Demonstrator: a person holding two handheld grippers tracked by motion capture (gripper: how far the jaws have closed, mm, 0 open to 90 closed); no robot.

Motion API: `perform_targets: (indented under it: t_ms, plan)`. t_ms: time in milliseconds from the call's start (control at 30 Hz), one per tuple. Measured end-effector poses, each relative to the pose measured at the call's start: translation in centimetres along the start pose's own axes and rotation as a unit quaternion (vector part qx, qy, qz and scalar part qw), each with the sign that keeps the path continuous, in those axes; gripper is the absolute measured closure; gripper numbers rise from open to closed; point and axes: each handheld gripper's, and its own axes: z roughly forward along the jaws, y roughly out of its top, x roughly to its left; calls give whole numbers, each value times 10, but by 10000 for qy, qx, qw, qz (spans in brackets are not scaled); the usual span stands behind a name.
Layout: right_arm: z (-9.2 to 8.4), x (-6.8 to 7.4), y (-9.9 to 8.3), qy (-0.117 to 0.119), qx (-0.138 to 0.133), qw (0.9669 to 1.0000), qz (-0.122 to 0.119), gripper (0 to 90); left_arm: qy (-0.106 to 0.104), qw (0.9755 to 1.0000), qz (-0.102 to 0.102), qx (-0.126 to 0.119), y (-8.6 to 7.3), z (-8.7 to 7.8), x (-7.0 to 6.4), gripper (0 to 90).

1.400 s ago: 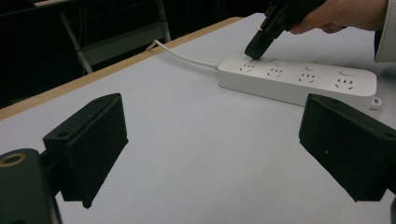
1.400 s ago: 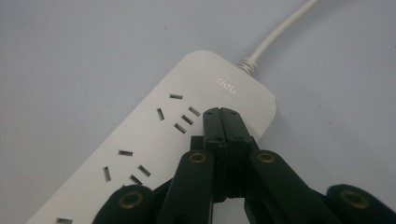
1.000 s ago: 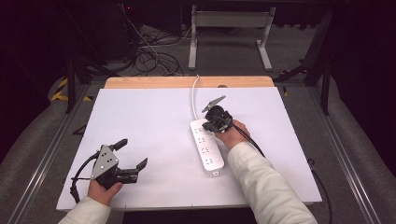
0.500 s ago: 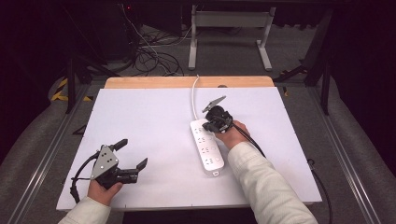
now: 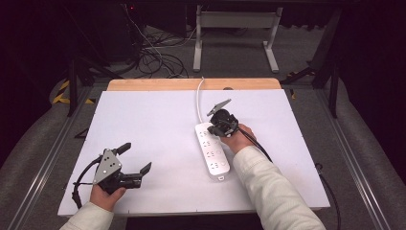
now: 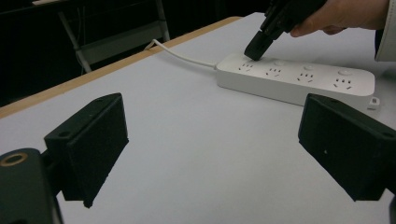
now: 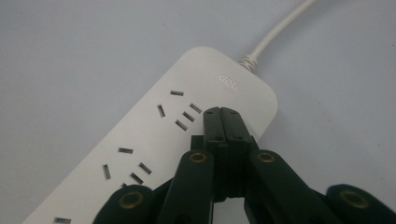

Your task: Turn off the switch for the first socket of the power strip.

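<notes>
Writing first: right gripper view reads "deli" embossed on the cable end of the white power strip (image 7: 187,140), just short of where the cord (image 7: 275,32) enters. No other legible text in any view.

High view: power strip (image 5: 212,149) lies lengthwise right of centre on the white table (image 5: 153,124), cord (image 5: 198,98) running off the far wooden edge. Plenty of bare surface left of the strip and toward the near edge. Right gripper (image 5: 216,128) sits on the strip's far end, held by the right hand (image 5: 237,138), sleeve coming in from bottom right. Left gripper (image 5: 135,160) is near the front-left corner, well apart from the strip, held in the left hand (image 5: 107,194) just inside the table's near edge. Its jaws stand wide with nothing between them.

Left gripper view: both black jaws spread wide, only bare table in the gap. Strip (image 6: 299,79) lies across the far right, four socket groups with round buttons visible, cord (image 6: 180,53) leading to the wooden edge. Right gripper (image 6: 259,46) tip presses down on the strip's top at the cord end, beside the first socket group.

Right gripper view: right gripper (image 7: 223,114) jaws fully closed, pads together, holding nothing. Closed tip rests on the strip's top face next to the first socket group, near the long edge. Open table on both sides of the strip.
</notes>
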Motion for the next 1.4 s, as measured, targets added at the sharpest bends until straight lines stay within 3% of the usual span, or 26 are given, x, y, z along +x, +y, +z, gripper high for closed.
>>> perform_targets:
  t_ms: [833,1000,1400]
  plan:
    - [-1,2,1,2,-94,9999,137,900,-10,10000,-19,30,-1,0,1,85]
    - [-5,7,5,71,-294,9995,58,900,5,10000,6,42,-1,0,1,86]
    - [-34,12,11,100,-744,9972,48,900,5,10000,1,36,0,0,1,85]
